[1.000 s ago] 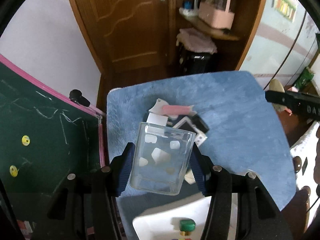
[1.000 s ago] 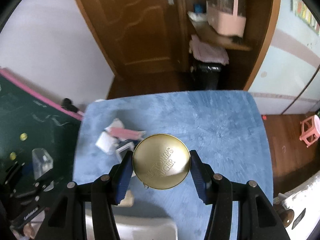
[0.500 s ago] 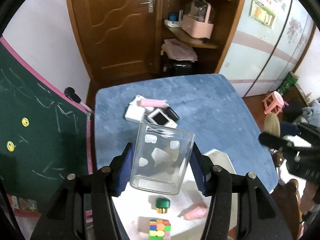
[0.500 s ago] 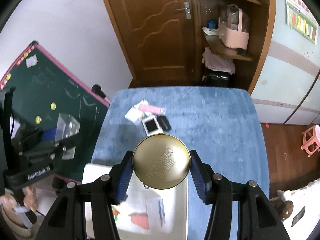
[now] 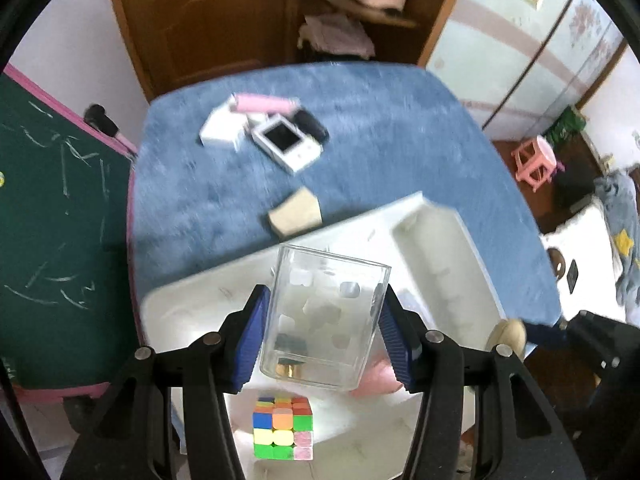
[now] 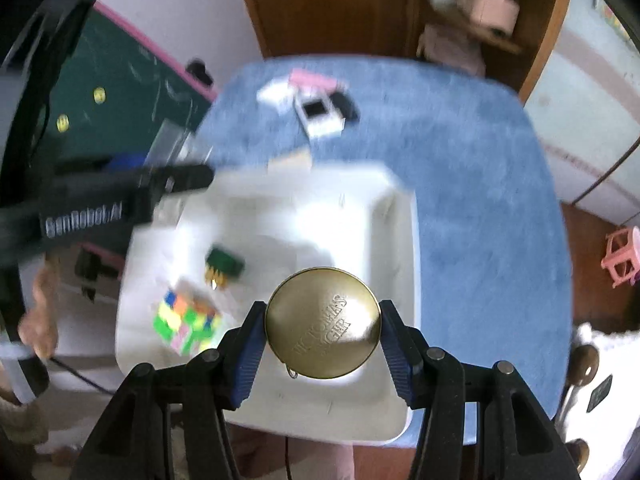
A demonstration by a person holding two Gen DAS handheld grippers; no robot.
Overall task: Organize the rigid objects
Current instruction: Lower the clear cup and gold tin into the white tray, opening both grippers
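My left gripper (image 5: pixel 322 328) is shut on a clear square glass jar (image 5: pixel 326 316) and holds it over the white tray (image 5: pixel 436 248). My right gripper (image 6: pixel 322 338) is shut on a round gold tin (image 6: pixel 323 330) above the same tray (image 6: pixel 384 392). In the tray lie a colour cube (image 5: pixel 283 427), also in the right wrist view (image 6: pixel 185 320), a small green object with gold base (image 6: pixel 223 266), and something pink (image 5: pixel 378 380) behind the jar. The left gripper's arm (image 6: pixel 100 200) shows at the left of the right wrist view.
The blue table (image 5: pixel 380 140) carries a white device with a dark screen (image 5: pixel 285 143), a white box (image 5: pixel 222 130), a pink bar (image 5: pixel 266 103), a black item (image 5: pixel 311 127) and a tan block (image 5: pixel 295 211). A green chalkboard (image 5: pixel 52 216) stands left. A pink stool (image 5: pixel 536 160) is on the floor right.
Both grippers have moved back and down over the white tray, each still holding its object. The tray and its contents now fill the lower part of both views.
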